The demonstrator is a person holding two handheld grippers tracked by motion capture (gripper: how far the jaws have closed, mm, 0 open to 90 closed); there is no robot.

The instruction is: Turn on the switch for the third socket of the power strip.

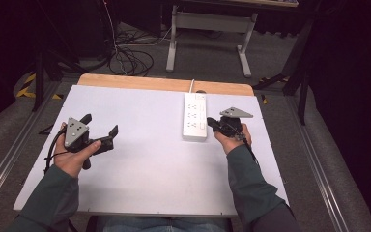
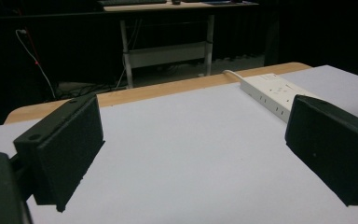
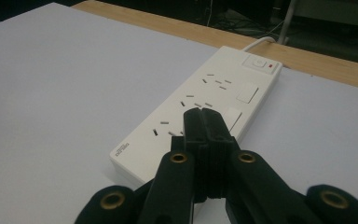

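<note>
Left claw: your left claw (image 1: 100,126) sits over the left part of the counter, jaws spread wide with bare white surface between them.
Right claw: your right claw (image 1: 211,123) has its jaws pressed together on nothing, tips just beside the strip's near right edge; the right gripper view looks along them (image 3: 204,122) over the strip's near end.
Power strip: the long white plastic power strip (image 1: 194,116) lies flat at the right of centre, its white cord running off the far edge.
Counter: the white-topped counter with a wooden far rim (image 1: 145,159) carries the strip alone.
</note>
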